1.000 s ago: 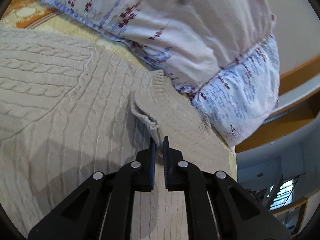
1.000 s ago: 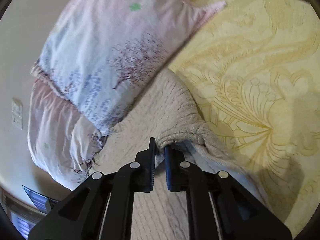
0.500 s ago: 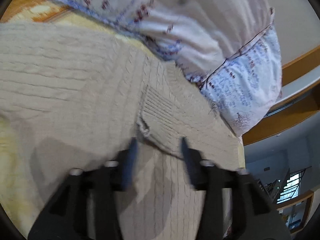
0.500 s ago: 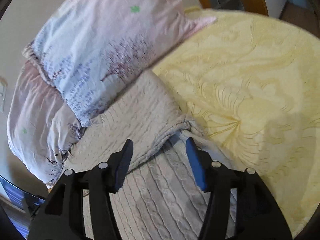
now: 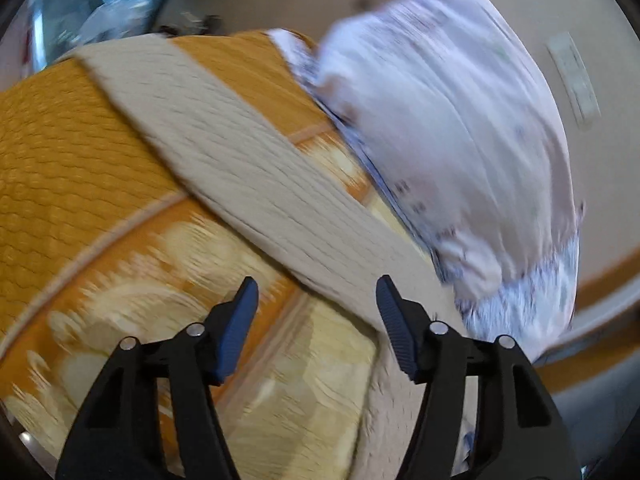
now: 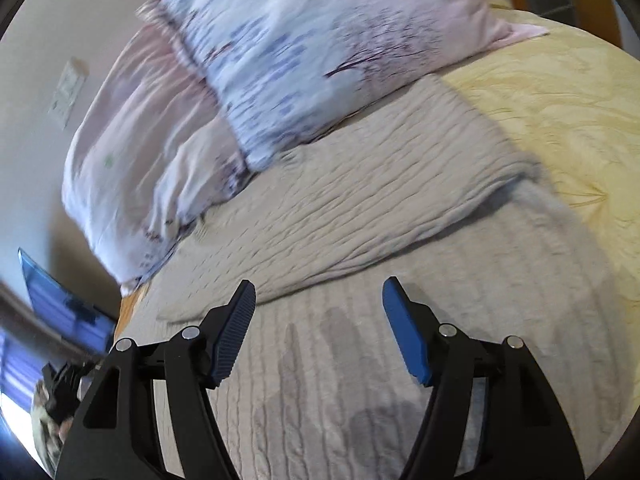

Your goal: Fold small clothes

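A beige cable-knit sweater (image 6: pixel 360 360) lies flat on the bed, with one part folded over itself (image 6: pixel 360 208) toward the pillows. In the left wrist view a long beige sleeve (image 5: pixel 240 160) stretches diagonally across the bedspread. My left gripper (image 5: pixel 316 312) is open and empty, above the near end of that sleeve and the bedspread. My right gripper (image 6: pixel 318 308) is open and empty, hovering over the sweater body just in front of the folded edge.
Pink and blue floral pillows (image 6: pixel 304 48) lie behind the sweater, also in the left wrist view (image 5: pixel 460 140). The bedspread is pale yellow (image 6: pixel 568 112) with an orange quilted border (image 5: pixel 60 168). A wall with a switch plate (image 6: pixel 68 92) stands behind.
Both grippers opened and let go of the sweater edge they pinched. The left one swung left toward the outstretched sleeve. The right one pulled back from the fold.
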Available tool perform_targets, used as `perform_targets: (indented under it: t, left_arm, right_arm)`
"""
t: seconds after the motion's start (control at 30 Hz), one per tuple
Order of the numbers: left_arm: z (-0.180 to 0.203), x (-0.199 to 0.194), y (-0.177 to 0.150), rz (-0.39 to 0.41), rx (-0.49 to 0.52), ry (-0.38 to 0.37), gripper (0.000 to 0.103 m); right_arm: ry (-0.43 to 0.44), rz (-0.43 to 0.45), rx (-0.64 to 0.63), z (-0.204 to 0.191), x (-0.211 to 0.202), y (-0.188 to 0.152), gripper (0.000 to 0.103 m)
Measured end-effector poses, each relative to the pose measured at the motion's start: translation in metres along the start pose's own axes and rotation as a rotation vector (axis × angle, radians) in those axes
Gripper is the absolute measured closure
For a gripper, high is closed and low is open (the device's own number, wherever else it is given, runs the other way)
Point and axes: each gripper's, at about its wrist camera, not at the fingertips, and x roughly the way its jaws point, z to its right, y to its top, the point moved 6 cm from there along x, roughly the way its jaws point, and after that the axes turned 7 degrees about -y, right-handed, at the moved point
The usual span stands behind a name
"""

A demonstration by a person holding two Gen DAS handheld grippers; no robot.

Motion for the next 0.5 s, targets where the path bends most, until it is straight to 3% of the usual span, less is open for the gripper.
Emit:
perform_targets:
  t: [0.1,0.2,0.5]
  left_arm:
    - [-0.025,-0.001,0.016,0.027,-0.116,-0.009,0.051]
    - [-0.042,0.001,0.027,0.056,-0.191,-0.022,0.065]
    - [-0.058,-0.005,0.057,0.152,-0.299,-0.022,0.069]
  right_arm:
    - [0.009,0.001,-0.037,-0.006,0.000,-0.004,0.032]
    - [0.018,-0.007,-0.052,-0.008,0.002,-0.006,0.032]
    - [0.033,-0.028,-0.060,-0.010,0.005,-0.007,0.029]
